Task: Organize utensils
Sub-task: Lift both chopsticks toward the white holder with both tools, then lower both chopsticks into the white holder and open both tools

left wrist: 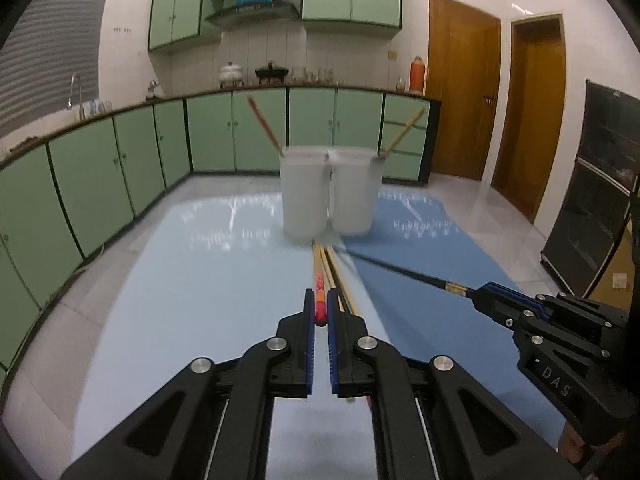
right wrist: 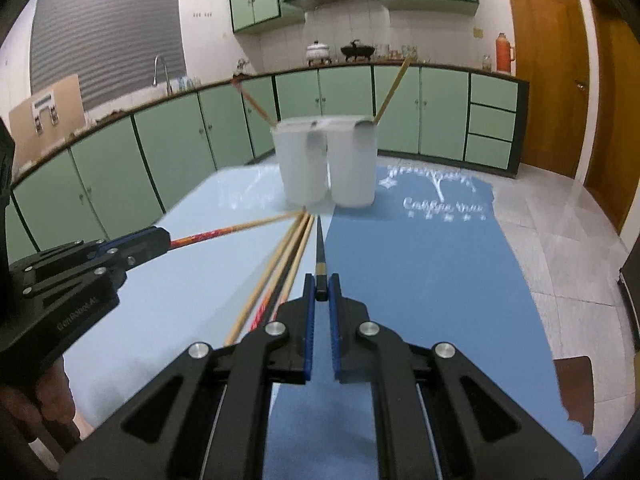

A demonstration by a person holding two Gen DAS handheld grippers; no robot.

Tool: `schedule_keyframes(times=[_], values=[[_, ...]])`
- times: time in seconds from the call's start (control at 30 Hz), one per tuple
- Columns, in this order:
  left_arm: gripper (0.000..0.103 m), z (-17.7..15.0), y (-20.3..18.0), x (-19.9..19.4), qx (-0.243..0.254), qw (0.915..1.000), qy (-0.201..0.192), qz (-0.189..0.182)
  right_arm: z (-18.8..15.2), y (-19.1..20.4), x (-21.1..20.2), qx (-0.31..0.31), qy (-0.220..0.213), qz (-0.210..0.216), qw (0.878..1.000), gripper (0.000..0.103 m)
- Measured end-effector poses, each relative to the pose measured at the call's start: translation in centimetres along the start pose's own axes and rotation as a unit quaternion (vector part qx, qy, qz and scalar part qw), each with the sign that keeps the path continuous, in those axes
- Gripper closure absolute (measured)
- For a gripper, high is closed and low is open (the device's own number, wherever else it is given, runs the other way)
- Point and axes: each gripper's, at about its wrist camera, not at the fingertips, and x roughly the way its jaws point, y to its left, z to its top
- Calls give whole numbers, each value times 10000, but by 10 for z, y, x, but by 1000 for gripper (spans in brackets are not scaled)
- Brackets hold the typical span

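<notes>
Red chopstick (left wrist: 320, 300) btwn L fingers (left wrist: 309, 320), black chopstick (right wrist: 320, 268) btwn R fingers (right wrist: 335, 312).

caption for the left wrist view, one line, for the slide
Left gripper shut on a red-ended chopstick, right gripper holding a black chopstick, two white cups ahead.

Green cabinets (left wrist: 100, 176) line the counter, with an orange thermos (left wrist: 417, 75) (upright) beside wooden doors (left wrist: 464, 92).

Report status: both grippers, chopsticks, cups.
Left gripper shut on red-ended chopstick. Right gripper shut on black chopstick. Loose chopsticks on table. Two cups ahead, path clear.
</notes>
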Motion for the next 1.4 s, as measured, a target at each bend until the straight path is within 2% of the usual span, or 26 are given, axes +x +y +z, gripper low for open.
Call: schedule_keyframes(times=[0.3,0.5,0.7,1.0,1.23,1.4], values=[[97,53,7,-23,0,9979,-641,-5,53,-17,-22,111,-519,58,9986,97],[97,79,9,-28,18,9960,-889,-81,90,-23,-32,89,-707,187,9973,97],[97,98,9,-26,63,9949,-989,-169,121,-27,-33,53,-667,320,9972,97],[98,111,9,-32,121,9935,-1083,-318,141,-26,-30,-61,-586,504,9970,97],[98,123,11,-33,184,9915,-1243,-331,162,-26,-33,-130,-672,596,9959,97],[98,151,11,-33,266,9882,-1479,-302,188,-27,-34,-240,-836,626,9942,97]])
